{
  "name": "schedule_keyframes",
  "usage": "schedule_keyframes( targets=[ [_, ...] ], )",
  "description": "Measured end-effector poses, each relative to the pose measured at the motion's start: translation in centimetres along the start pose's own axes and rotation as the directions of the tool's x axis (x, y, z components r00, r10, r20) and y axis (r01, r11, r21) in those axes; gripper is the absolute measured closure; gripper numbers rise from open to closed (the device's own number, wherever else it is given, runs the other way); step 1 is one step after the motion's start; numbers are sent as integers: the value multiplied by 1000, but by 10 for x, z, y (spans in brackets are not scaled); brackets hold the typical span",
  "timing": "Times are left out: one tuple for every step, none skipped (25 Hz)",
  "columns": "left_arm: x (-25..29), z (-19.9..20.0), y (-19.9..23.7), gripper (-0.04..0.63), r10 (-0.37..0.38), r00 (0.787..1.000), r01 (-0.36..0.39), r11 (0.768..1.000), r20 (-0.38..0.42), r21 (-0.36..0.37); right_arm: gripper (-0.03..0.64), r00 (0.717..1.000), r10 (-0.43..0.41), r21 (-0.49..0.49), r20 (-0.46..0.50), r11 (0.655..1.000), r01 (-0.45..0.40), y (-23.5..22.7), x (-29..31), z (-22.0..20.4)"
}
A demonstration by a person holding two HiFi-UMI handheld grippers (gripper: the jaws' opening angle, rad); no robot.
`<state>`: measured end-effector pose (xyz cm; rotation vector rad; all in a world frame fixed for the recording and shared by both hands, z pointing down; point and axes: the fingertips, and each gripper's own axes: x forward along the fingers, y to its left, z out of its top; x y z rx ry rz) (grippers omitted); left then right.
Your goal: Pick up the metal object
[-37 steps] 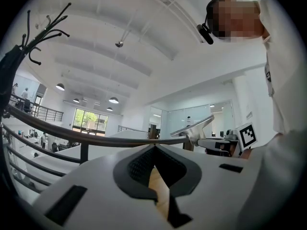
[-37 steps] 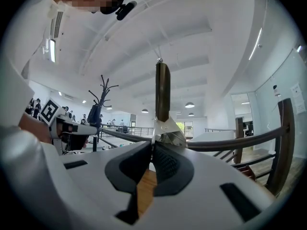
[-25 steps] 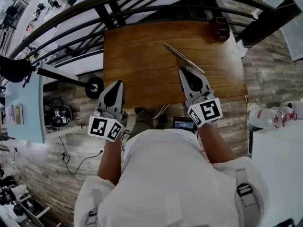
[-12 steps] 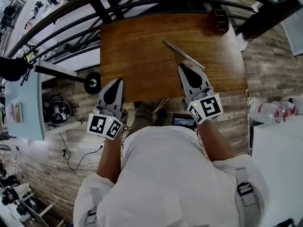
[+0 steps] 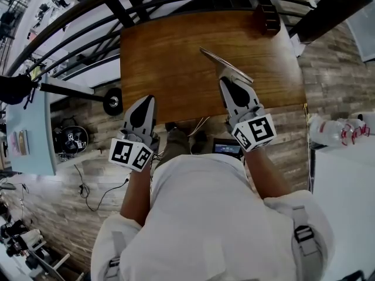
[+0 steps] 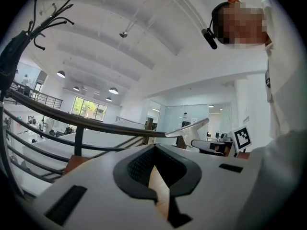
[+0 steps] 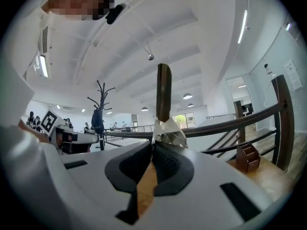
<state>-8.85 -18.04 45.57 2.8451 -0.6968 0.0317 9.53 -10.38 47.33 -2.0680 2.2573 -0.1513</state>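
The metal object is a flat steel blade with a dark brown handle. My right gripper is shut on its blade above the near right part of the wooden table. In the right gripper view the blade sits pinched at the tips of my right gripper, with the handle standing straight up. My left gripper hovers at the table's near left edge. In its own view the left gripper has its pads together and nothing between them. From there the metal object shows off to the right.
A small brown wooden holder stands at the table's far right corner, also seen as a holder in the right gripper view. A dark railing runs behind the table. A white table is at the right, a pale blue one at the left.
Both grippers have sunk a little toward the table. The right one still grips the metal object, and the left one stays shut and empty.
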Motion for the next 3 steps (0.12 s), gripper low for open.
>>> schedule_keyframes(
  targets=[
    [0, -1, 0, 581, -1, 1000, 1, 1000, -1, -2, 589, 1000, 0, 6, -1, 1000, 0, 0, 0, -1],
    [1, -2, 0, 581, -2, 1000, 2, 1000, -1, -4, 589, 1000, -1, 13, -3, 1000, 1, 0, 1, -2],
    [1, -2, 1, 581, -3, 1000, 3, 1000, -2, -7, 589, 1000, -2, 20, -5, 1000, 2, 0, 1, -3]
  ],
)
